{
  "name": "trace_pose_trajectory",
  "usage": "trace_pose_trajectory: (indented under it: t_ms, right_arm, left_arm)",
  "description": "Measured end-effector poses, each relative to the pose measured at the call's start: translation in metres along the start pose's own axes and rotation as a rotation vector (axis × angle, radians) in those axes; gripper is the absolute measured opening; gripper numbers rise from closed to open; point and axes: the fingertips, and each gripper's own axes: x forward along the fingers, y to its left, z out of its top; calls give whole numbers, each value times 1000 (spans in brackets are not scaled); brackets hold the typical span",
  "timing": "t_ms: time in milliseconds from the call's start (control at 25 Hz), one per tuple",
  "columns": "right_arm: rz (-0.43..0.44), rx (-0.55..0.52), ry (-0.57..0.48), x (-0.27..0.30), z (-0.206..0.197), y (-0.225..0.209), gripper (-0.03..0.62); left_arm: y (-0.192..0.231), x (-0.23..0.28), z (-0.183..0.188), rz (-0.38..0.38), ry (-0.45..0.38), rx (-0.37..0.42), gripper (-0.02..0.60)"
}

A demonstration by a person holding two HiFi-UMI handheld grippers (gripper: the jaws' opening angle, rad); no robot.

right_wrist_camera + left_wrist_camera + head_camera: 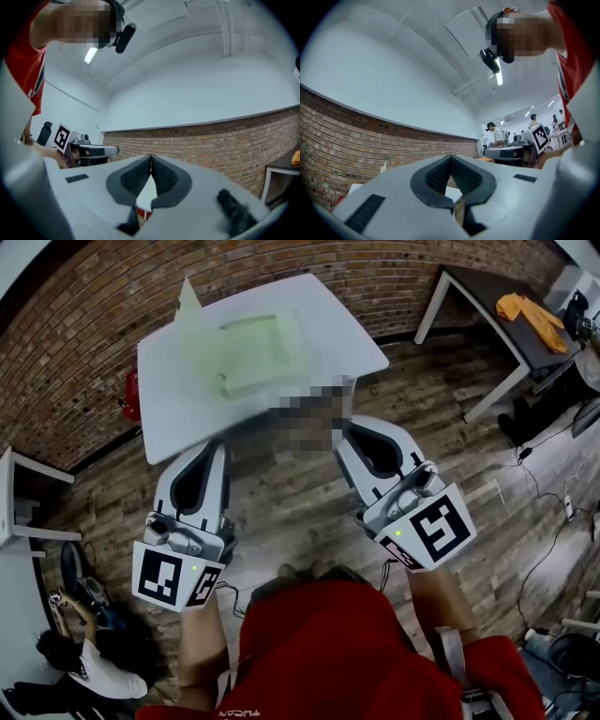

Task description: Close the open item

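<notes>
A pale green box (pixel 248 352) lies open on the white table (pixel 342 329), its lid flap (pixel 190 298) standing up at the far left. My left gripper (pixel 217 444) hovers just short of the table's near edge with its jaws shut and nothing between them. My right gripper (pixel 345 427) is level with it on the right, also shut and holding nothing. In the left gripper view the shut tips (pixel 451 157) point at a brick wall, with a strip of table below. The right gripper view shows the same for the right gripper (pixel 151 157).
A red object (pixel 131 395) stands by the table's left edge against the brick wall. A dark table with an orange cloth (pixel 530 310) is at the far right. A white stand (pixel 19 493) and a seated person (pixel 84 662) are on the left; cables (pixel 553 498) cross the floor at right.
</notes>
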Motion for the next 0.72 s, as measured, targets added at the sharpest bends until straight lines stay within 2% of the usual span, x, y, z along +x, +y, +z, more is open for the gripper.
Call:
trace_pose_trajectory:
  t_ms: [720]
  right_arm:
    - [13,-16,3,-12,-1,-25,31]
  left_arm:
    - [-9,16,0,39,4,20,12]
